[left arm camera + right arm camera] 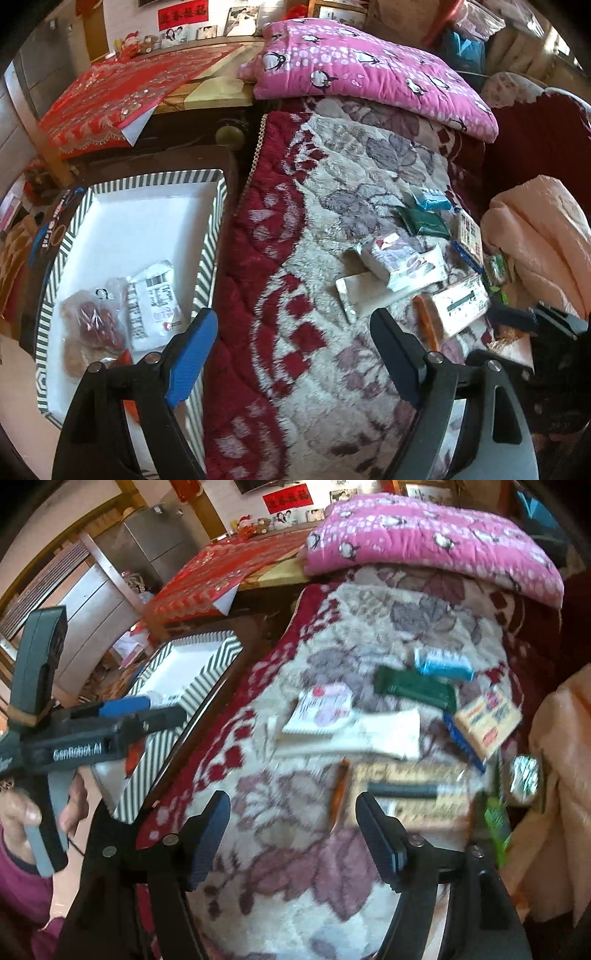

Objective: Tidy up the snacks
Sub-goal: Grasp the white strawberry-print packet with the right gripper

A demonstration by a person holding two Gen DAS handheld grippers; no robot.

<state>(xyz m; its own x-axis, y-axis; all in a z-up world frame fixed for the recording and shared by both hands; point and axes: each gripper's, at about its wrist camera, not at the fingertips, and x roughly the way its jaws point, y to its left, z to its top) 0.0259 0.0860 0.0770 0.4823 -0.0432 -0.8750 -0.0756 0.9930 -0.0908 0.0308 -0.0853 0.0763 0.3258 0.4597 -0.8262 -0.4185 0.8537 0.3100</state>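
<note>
Two black gripper fingers with blue pads frame the near edge of each view, and we see both tools spread wide with nothing between them: the left gripper (293, 334) hangs over the red border of the blanket (332, 177), the right gripper (291, 818) over its flowered middle. Left of the blanket sits the striped box (212, 236), already holding a clear bag of reddish snacks (94, 325) and a white packet (155, 301) at its near end. The snacks not yet sorted lie in a loose pile on the right half of the blanket, near a peach quilt (543, 243): a blue packet (430, 197) farthest away, a green packet (424, 221) just nearer, a long white wrapper (351, 738) under a small white pouch (323, 709), and a cream packet with a dark stripe (406, 794) nearest the right gripper. That cream packet seems the natural next pick. Its long axis runs left to right across the right wrist view, roughly in line with the fingers' spread, so we would roll the wrist to span its short width, come down on its middle, and avoid pinching the thin orange stick (341, 794) just beside its left end.
</note>
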